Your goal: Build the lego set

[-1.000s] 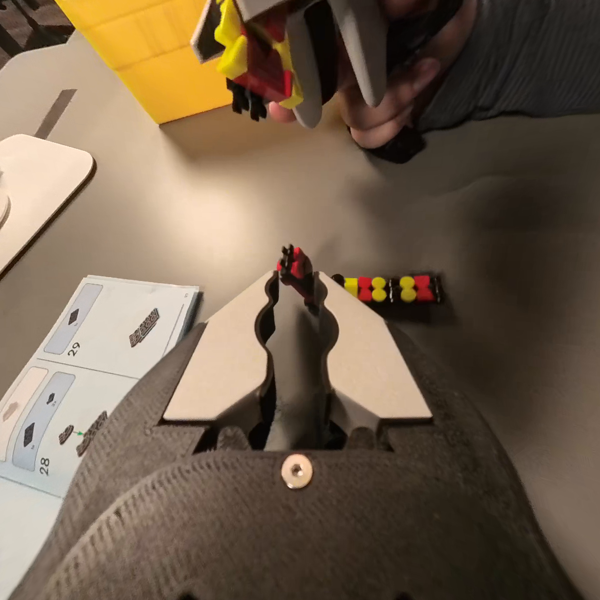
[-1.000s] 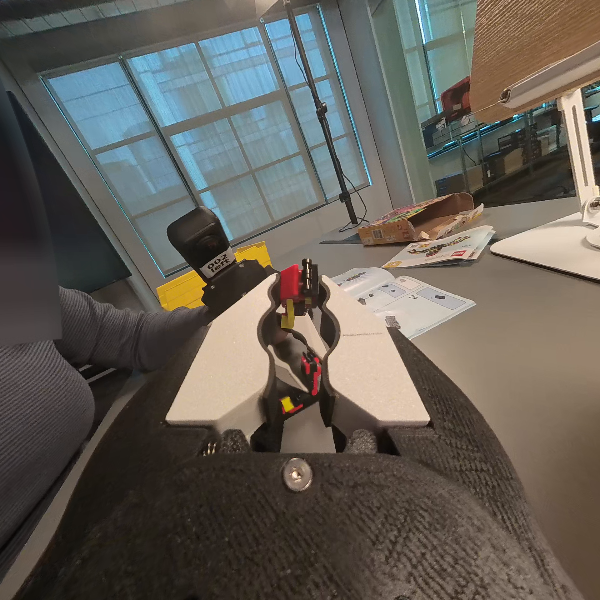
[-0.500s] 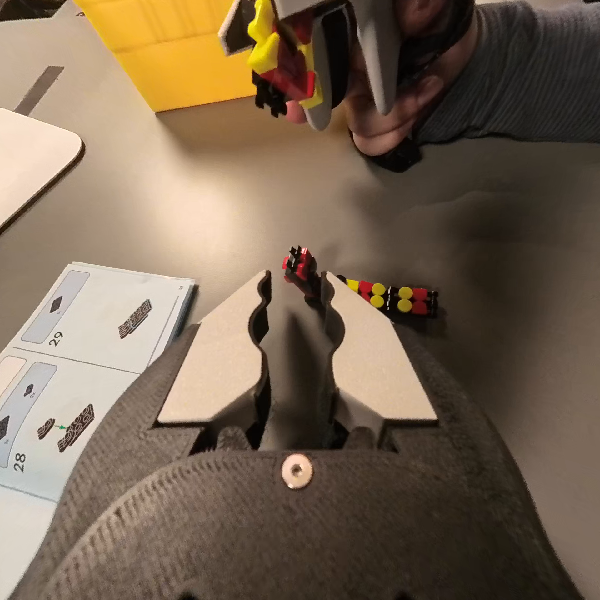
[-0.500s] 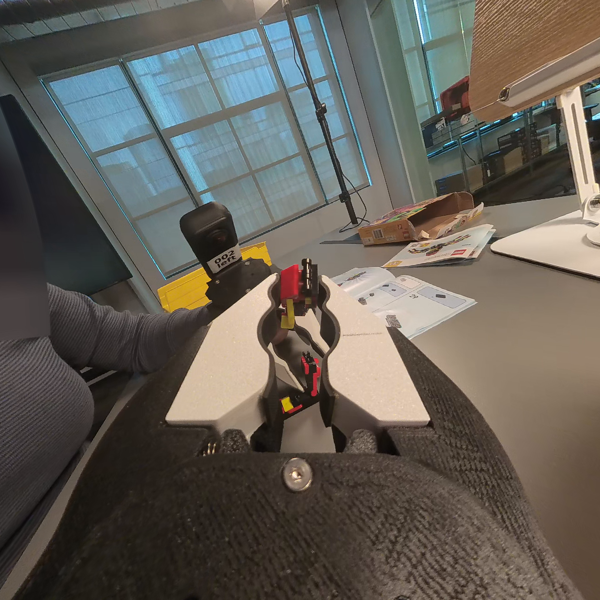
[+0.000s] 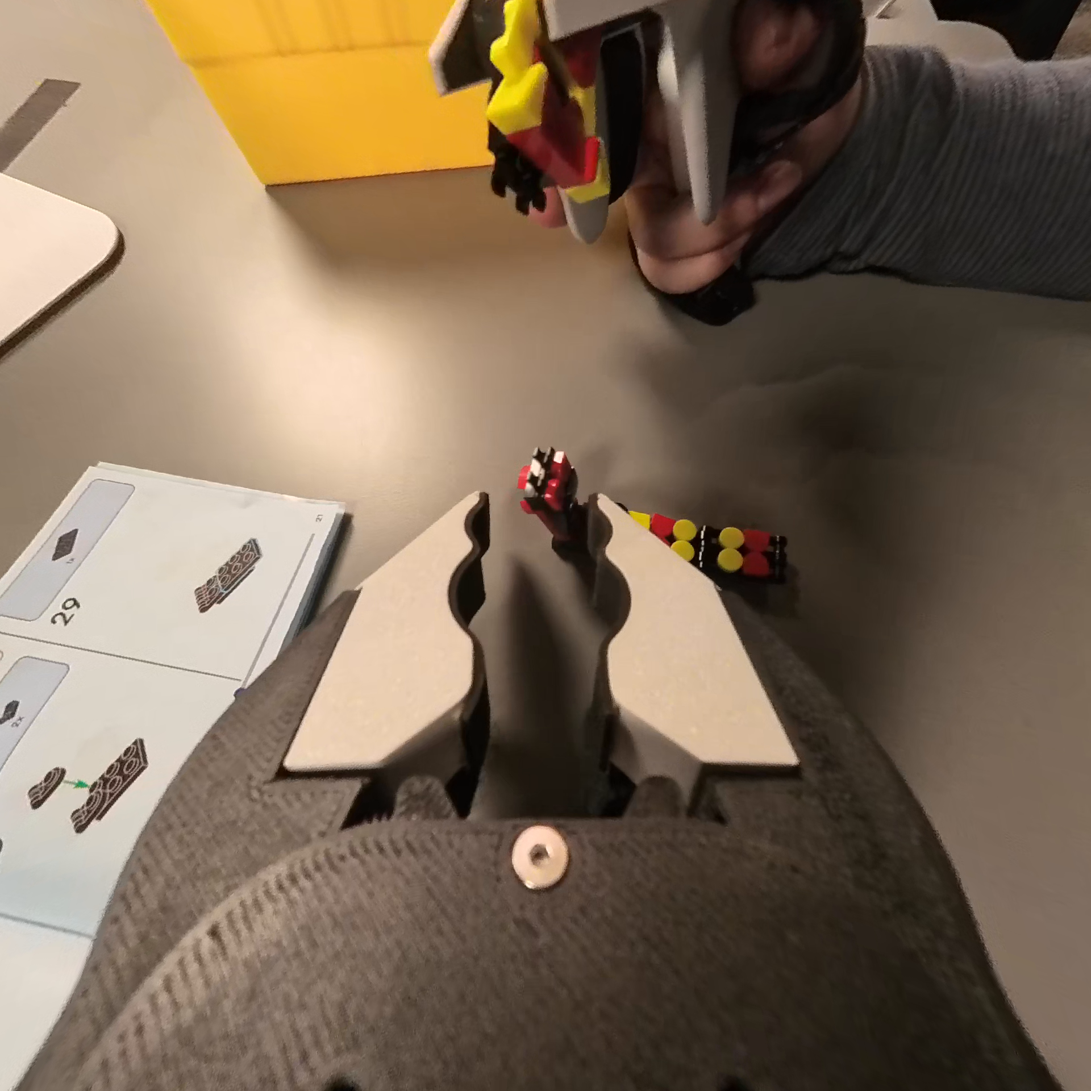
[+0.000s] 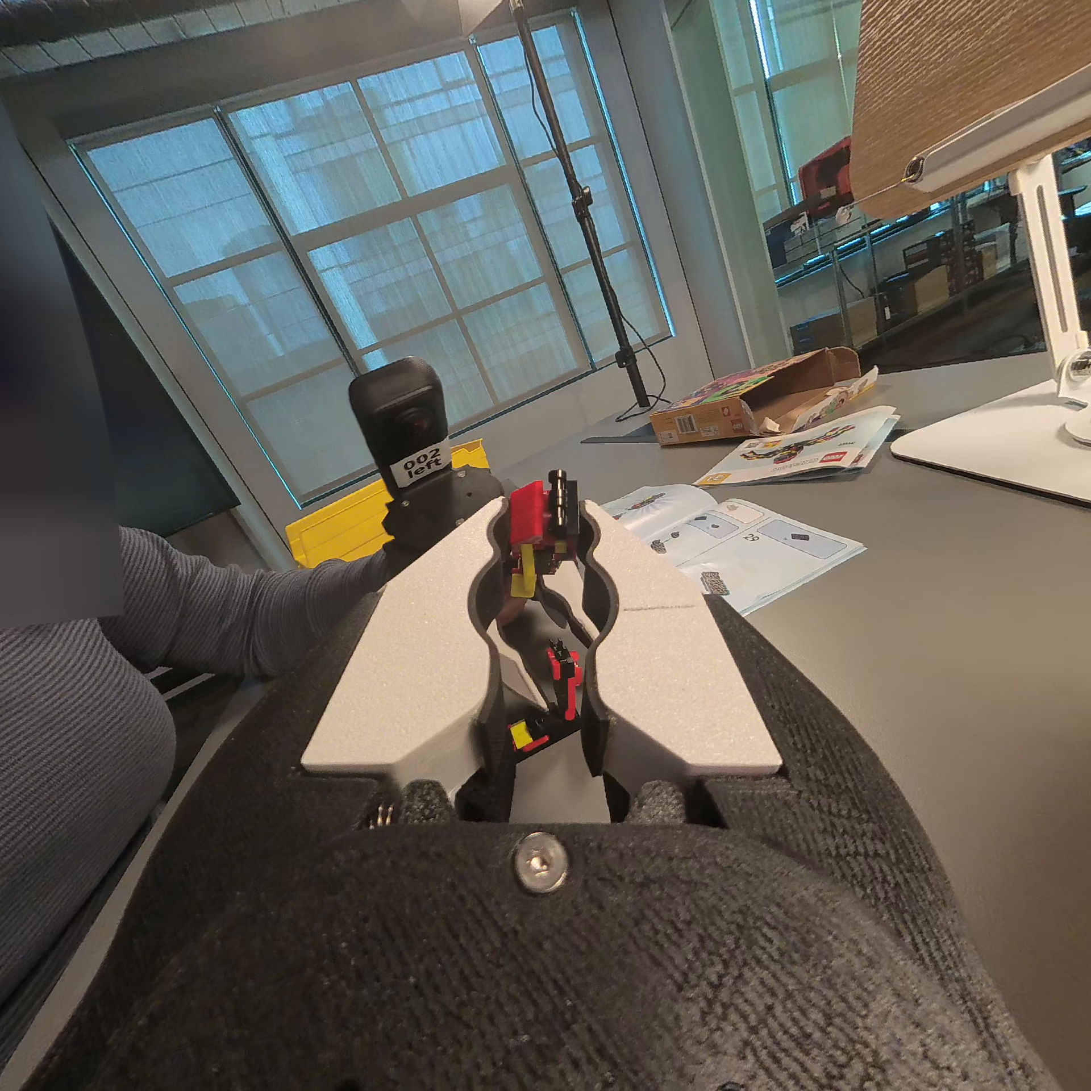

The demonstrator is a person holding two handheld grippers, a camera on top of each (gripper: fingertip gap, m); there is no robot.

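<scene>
On the table [image 5: 354,354], the small lego piece [image 5: 549,490] sits just ahead of the left gripper [image 5: 540,513], the studded strip [image 5: 720,549] to its right, the instruction booklet [image 5: 147,620] left, the bin [image 5: 330,88] behind

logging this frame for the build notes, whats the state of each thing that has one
left gripper: open, empty
right gripper: shut on red, yellow and black lego assembly, held off the table
small red and black lego piece: loose on table, just ahead of the left fingertips
black strip with red and yellow studs: lying flat
instruction booklet: open
lego box: opened, on its side
</scene>
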